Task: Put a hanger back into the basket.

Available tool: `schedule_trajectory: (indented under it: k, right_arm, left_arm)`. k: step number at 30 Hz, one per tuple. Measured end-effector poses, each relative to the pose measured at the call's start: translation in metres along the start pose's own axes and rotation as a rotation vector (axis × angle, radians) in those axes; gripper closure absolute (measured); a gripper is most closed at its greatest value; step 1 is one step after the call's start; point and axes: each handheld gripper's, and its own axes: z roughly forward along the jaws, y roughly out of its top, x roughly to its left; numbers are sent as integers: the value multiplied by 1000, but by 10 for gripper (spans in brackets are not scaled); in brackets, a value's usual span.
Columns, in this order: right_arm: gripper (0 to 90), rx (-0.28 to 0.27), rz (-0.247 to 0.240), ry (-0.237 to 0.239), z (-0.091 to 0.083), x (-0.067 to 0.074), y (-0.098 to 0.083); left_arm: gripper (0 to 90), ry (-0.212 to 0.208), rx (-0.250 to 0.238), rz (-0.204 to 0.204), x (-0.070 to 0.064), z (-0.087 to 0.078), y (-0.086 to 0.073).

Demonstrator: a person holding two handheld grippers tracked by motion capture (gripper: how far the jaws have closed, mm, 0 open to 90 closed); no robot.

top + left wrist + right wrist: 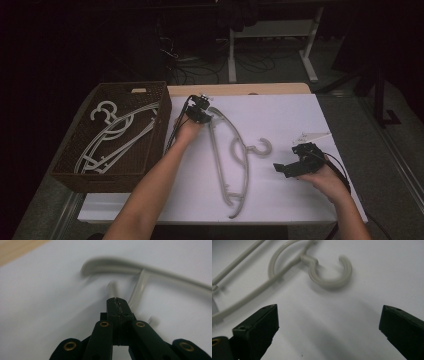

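A pale grey plastic hanger (pixel 240 147) lies flat on the white tabletop (pixel 280 115), its hook (pixel 263 148) pointing right. My left gripper (pixel 207 117) is at the hanger's far end, just beside the curved shoulder. In the left gripper view its jaws (pixel 117 302) are pressed together with nothing between them, and the hanger's shoulder (pixel 120 266) lies just beyond the tips. My right gripper (pixel 287 160) rests to the right of the hook, held in a hand. Its jaws (pixel 329 322) stand wide apart over bare table, with the hook (pixel 332 282) ahead of them.
A brown woven basket (pixel 162 120) stands at the left edge and holds several more pale hangers (pixel 115 132). A small white piece (pixel 312 135) lies near the right gripper. A wooden strip (pixel 240 89) runs along the back of the table.
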Motion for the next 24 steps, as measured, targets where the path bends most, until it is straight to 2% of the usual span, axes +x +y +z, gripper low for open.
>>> schedule_trajectory:
  k: [1,3,5,10,12,15,16,19,24]
  right_arm:
    - [24,0,-2,2,0,1,0]
    - [24,1,-7,3,1,2,1]
    - [24,2,-7,4,2,3,2]
    - [35,8,-10,22,6,14,6]
    - [47,9,-9,30,9,21,8]
    - [74,8,-4,44,13,30,13]
    - [96,10,3,54,14,34,15]
    - [143,8,19,72,19,44,19]
    - [234,47,16,110,33,64,26]
  left_arm:
    - [899,-4,-4,-18,3,-2,-6]
    - [899,-5,-8,-26,4,-3,-9]
    - [899,-26,-28,-67,5,-12,-22]
    - [889,-66,-74,-97,-1,-31,-37]
    - [801,-83,-82,-97,-5,-38,-41]
    - [722,-99,-97,-89,-10,-47,-47]
    - [691,-120,-118,-90,-17,-56,-52]
    - [600,-145,-140,-76,-27,-69,-61]
    - [472,-174,-148,-55,-39,-78,-76]
